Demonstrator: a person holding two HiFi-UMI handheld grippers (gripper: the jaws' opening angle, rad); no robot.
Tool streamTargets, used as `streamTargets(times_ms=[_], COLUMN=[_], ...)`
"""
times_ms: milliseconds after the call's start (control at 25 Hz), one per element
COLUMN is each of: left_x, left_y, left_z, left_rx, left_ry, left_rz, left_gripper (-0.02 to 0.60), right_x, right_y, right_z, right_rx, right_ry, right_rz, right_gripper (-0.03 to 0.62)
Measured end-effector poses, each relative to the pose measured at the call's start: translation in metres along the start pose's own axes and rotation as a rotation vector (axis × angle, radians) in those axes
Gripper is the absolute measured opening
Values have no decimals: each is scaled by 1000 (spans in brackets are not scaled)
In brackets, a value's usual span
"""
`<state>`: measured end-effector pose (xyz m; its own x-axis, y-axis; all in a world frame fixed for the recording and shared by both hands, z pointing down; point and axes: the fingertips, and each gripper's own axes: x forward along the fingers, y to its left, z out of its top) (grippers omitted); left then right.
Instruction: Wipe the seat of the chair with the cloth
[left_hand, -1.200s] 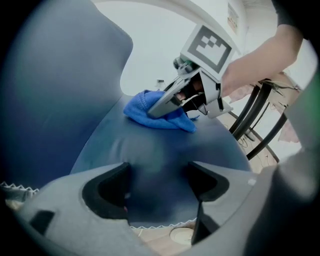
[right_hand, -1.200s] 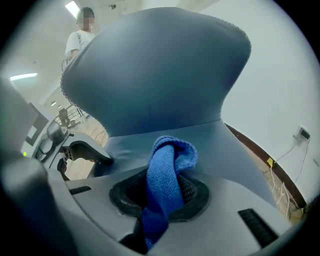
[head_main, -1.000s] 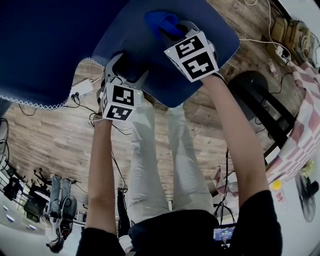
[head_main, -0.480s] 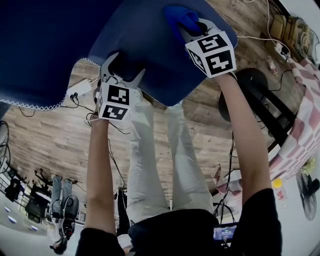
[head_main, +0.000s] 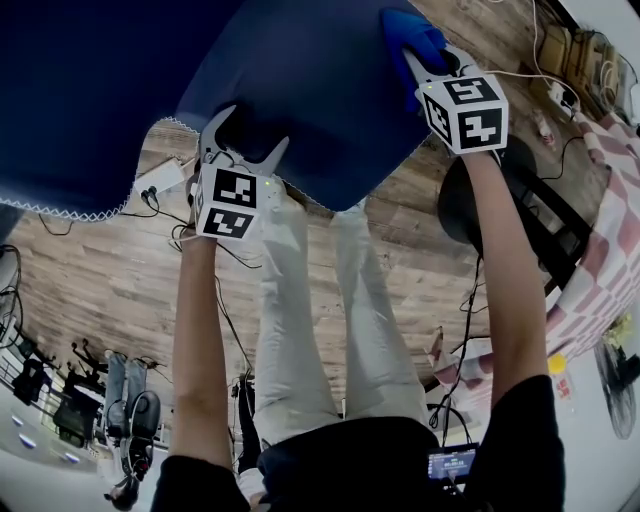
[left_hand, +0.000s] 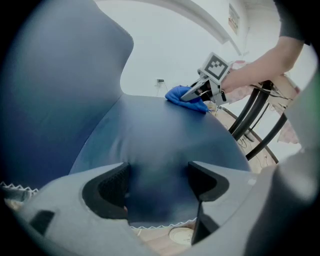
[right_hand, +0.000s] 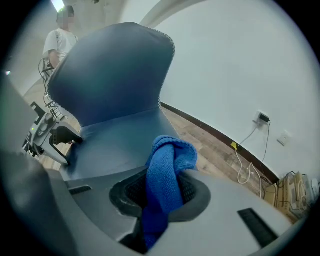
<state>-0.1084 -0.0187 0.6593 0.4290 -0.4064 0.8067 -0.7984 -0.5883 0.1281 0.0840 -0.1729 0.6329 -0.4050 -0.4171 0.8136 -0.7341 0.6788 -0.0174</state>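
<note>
Between fingers (right_hand: 131, 194) of right gripper (right_hand: 162, 192), blue cloth (right_hand: 170, 165).

Left tool (head_main: 245, 138) sits at the near edge of the dark blue padded chair seat (head_main: 300, 80); right tool (head_main: 428, 62) at its right edge, blue woven cloth (head_main: 405, 35) between its jaws, on the seat.

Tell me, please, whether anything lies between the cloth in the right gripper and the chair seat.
Nothing visible does. The blue cloth, clamped in the right gripper, is already at the chair seat; the left gripper sits apart at its front edge.
</note>
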Motion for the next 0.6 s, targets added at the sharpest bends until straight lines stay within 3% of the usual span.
streamTargets(times_ms=[600], left_x=[1], left_y=[0], left_z=[0], left_rx=[-3], left_ry=[6], left_rz=[-9], left_gripper=[367], right_x=[-25], right_y=[-58], right_z=[-32], right_rx=[73], right_ry=[50], right_rz=[-149], right_gripper=[57])
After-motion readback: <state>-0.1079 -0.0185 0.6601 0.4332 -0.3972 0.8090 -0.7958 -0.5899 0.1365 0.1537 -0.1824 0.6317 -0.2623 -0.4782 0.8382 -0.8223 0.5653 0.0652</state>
